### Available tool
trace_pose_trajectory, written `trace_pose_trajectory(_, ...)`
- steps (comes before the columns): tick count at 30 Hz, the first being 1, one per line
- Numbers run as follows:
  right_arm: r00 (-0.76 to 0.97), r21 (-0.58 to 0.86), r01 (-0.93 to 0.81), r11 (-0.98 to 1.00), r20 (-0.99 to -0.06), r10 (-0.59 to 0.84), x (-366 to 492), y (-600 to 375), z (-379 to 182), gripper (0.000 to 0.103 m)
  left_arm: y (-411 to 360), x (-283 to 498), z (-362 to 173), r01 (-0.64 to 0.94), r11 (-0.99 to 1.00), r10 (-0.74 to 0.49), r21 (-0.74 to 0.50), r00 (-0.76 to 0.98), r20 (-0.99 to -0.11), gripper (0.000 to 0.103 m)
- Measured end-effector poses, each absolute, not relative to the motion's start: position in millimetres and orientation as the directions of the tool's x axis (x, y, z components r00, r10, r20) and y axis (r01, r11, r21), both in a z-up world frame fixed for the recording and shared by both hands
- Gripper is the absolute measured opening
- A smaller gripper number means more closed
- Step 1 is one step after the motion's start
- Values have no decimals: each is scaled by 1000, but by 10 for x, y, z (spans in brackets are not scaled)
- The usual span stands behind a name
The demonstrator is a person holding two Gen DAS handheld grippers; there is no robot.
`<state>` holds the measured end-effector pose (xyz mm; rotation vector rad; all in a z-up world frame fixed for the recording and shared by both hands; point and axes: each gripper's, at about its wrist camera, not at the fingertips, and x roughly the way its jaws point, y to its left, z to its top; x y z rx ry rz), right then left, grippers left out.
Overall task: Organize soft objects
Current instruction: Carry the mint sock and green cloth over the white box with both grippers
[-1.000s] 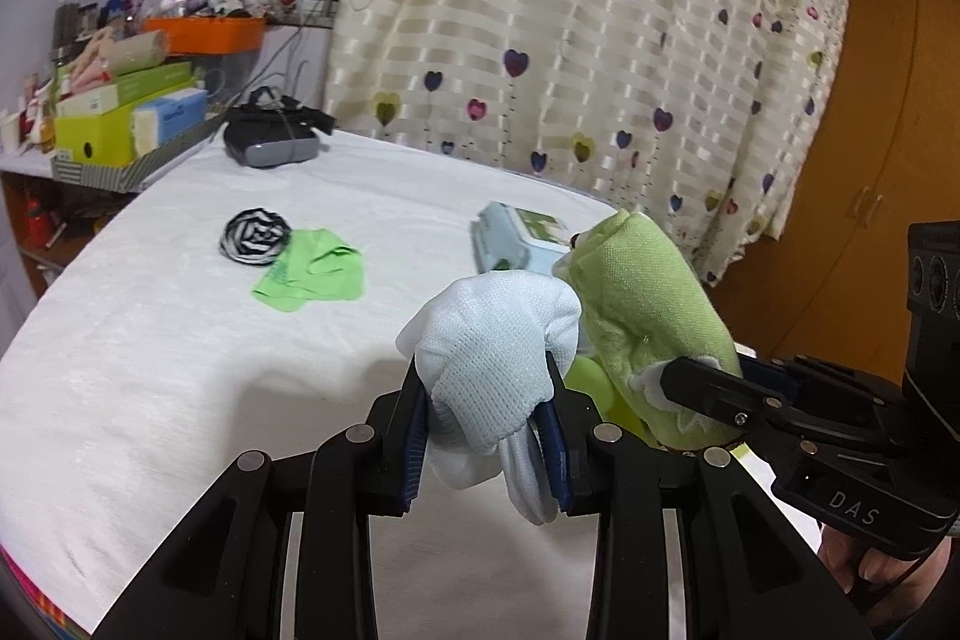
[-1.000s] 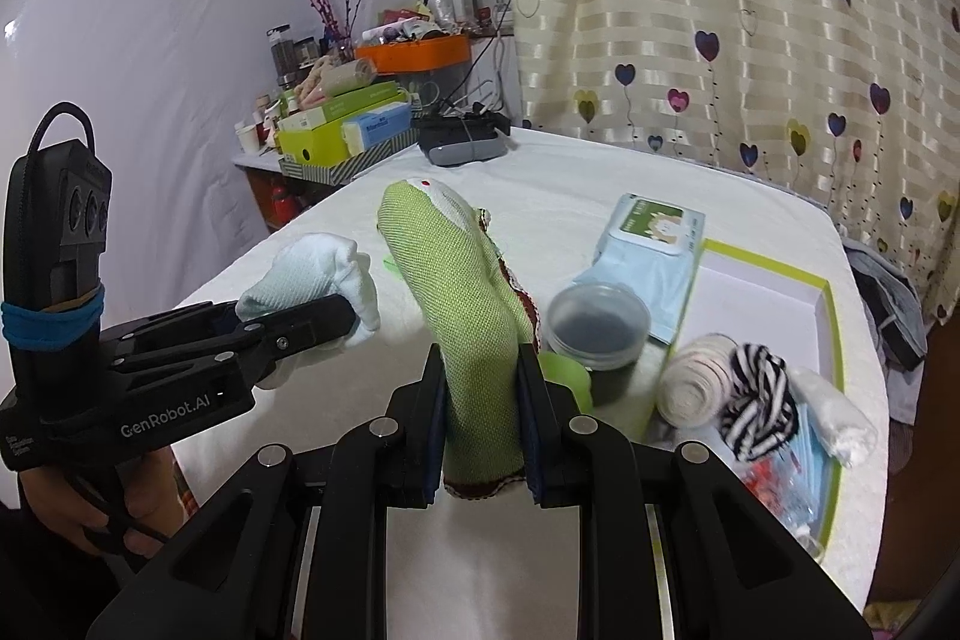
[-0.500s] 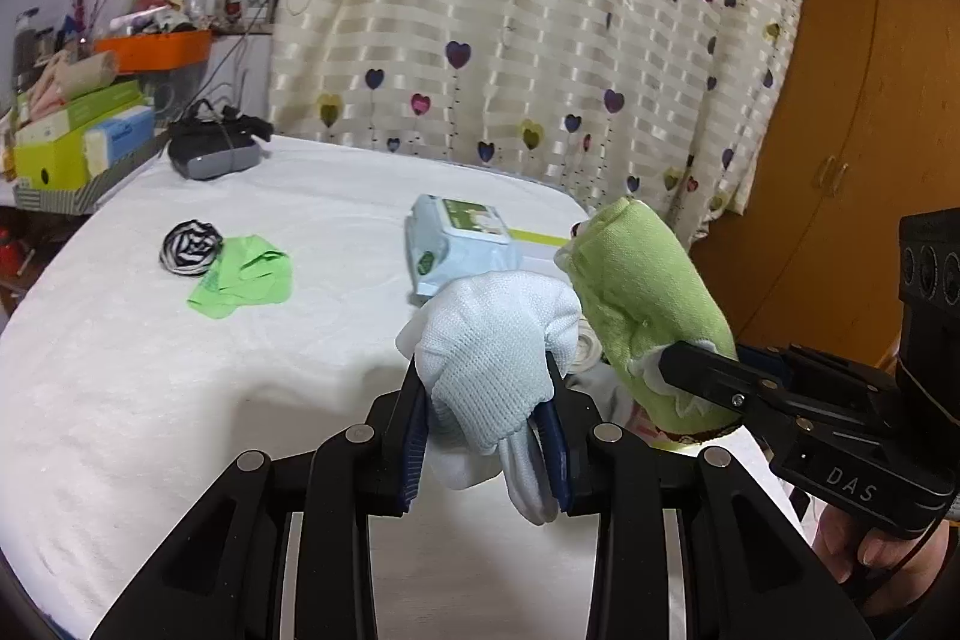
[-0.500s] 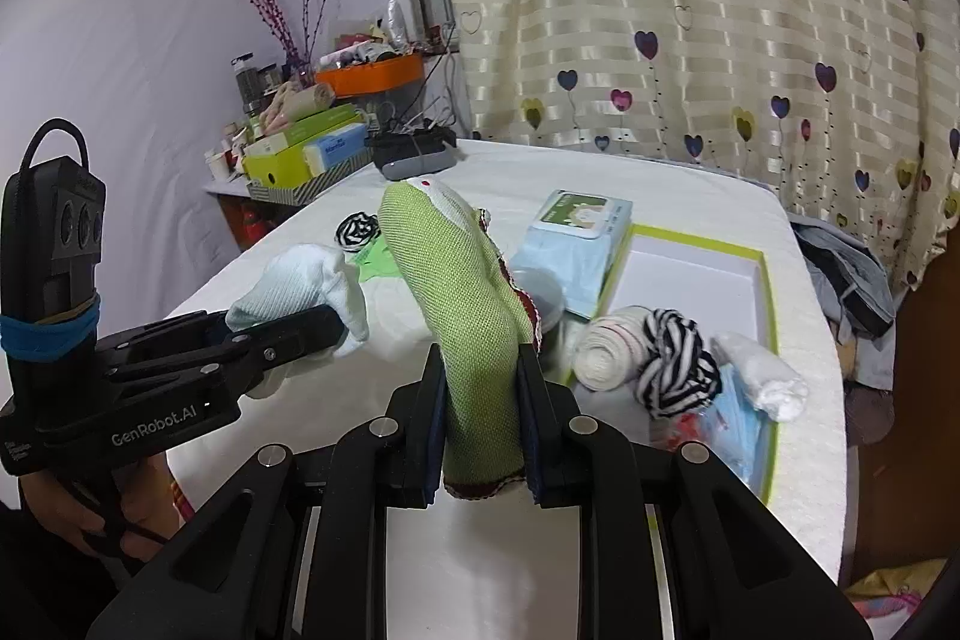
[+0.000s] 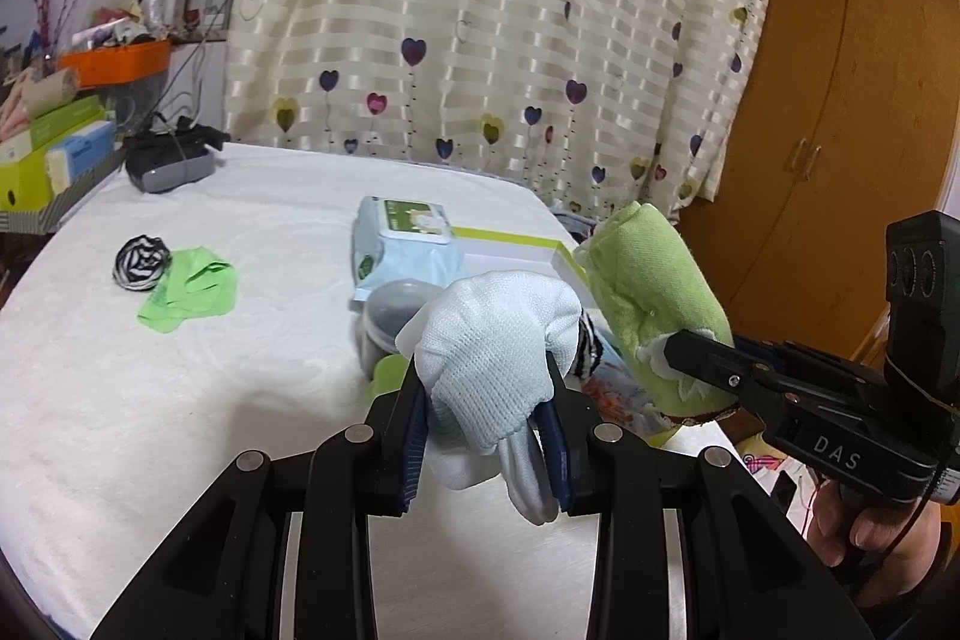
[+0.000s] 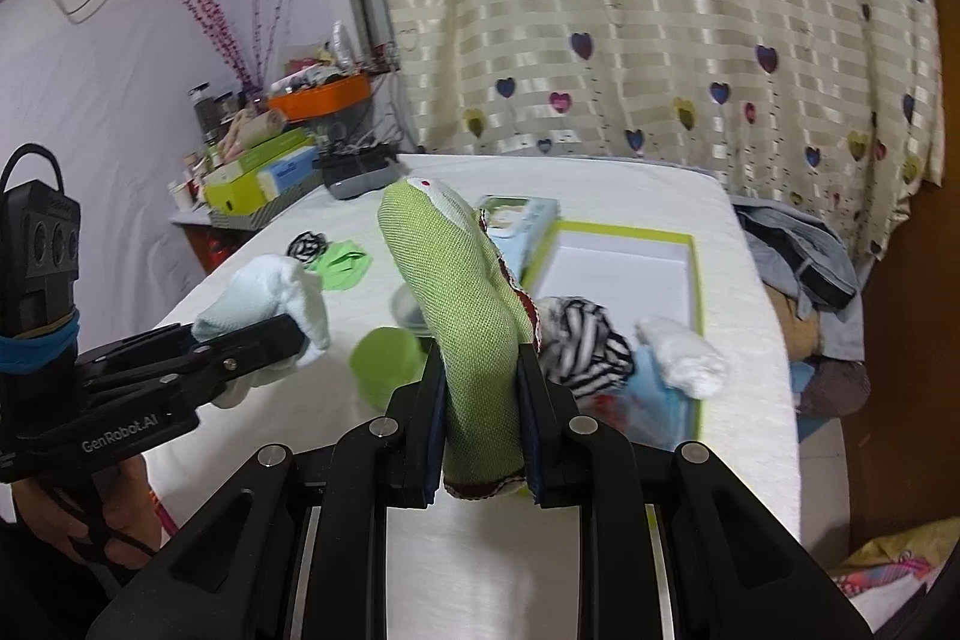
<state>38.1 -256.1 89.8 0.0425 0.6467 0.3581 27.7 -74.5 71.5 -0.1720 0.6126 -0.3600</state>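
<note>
My left gripper [image 5: 485, 403] is shut on a rolled pale blue sock [image 5: 492, 340], held above the white table; it also shows in the right wrist view [image 6: 264, 295]. My right gripper [image 6: 480, 382] is shut on a green sock [image 6: 465, 292], upright between the jaws; it also shows in the left wrist view [image 5: 657, 298]. A white box with a green rim [image 6: 624, 274] holds a black-and-white striped roll [image 6: 579, 340], a white roll [image 6: 681, 358] and a blue packet. A striped roll [image 5: 141, 262] and a green cloth [image 5: 189, 289] lie on the table's left.
A wet-wipes pack [image 5: 408, 244] lies beside the box, with a dark lidded cup [image 5: 396, 310] and a green cup [image 6: 387, 361] in front. A black device [image 5: 168, 160] sits at the far left. Cluttered shelves [image 5: 54, 148] stand left. Clothes [image 6: 798, 262] lie past the right edge.
Both grippers, still holding their socks, have swung to the right toward the green-rimmed box, which now sits closer ahead of them. The grips have not changed.
</note>
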Motion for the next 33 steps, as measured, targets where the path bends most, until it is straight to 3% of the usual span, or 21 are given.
trace_pose_trajectory(23,767,156,-155,976,-603,218,523,-3064,827,22,-988,421,631,331,903,-429,-273,719,-547,31)
trace_pose_trajectory(33,696,183,-124,975,-684,217,747,-3100,428,22,-1119,499,581,354,896,-445,-270,695,-565,31)
